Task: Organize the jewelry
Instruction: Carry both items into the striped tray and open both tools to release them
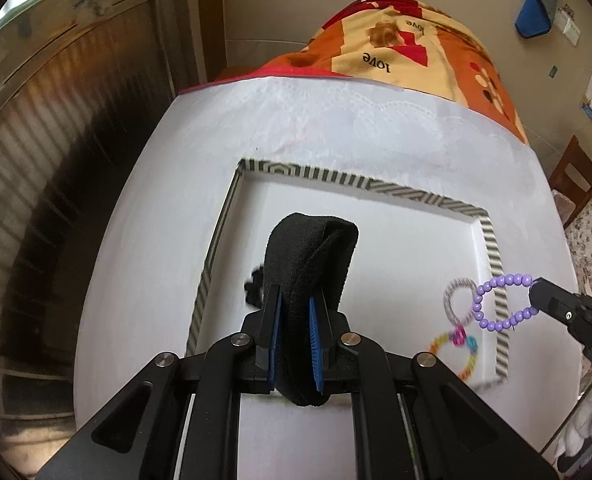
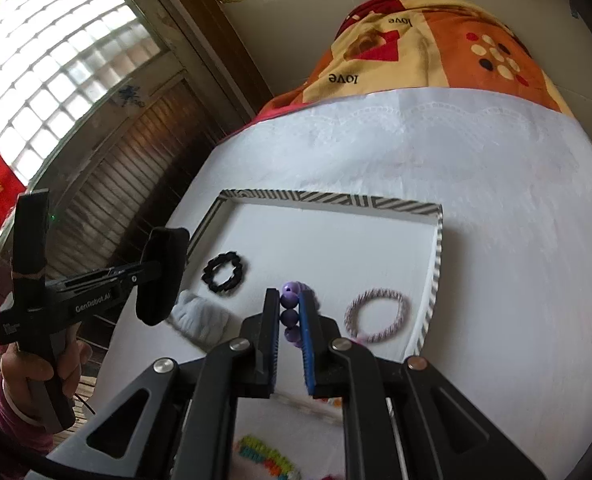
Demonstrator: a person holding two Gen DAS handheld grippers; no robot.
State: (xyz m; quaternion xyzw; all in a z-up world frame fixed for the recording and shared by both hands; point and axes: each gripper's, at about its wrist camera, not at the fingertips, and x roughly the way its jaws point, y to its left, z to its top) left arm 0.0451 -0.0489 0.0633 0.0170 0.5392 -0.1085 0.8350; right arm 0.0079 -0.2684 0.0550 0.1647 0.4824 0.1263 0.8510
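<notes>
White-covered bench [image 2: 476,208] carries one striped-rim tray [image 2: 328,199]. Left tongs [image 1: 295,312] clamp one black fabric band [image 1: 312,248]; right tongs [image 2: 289,312] clamp one purple bead bracelet [image 1: 500,302] above the tray edge. Inside lie one black ring [image 2: 225,272] and one pink-white twisted bracelet [image 2: 377,315].

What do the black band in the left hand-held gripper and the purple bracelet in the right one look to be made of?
Black band: soft matte fabric, probably velvet or fleece; its surface is fuzzy and it folds where the left hand-held gripper pinches it. Purple bracelet: smooth, round, slightly glossy beads, likely plastic or acrylic, clamped in the right hand-held gripper.
</notes>
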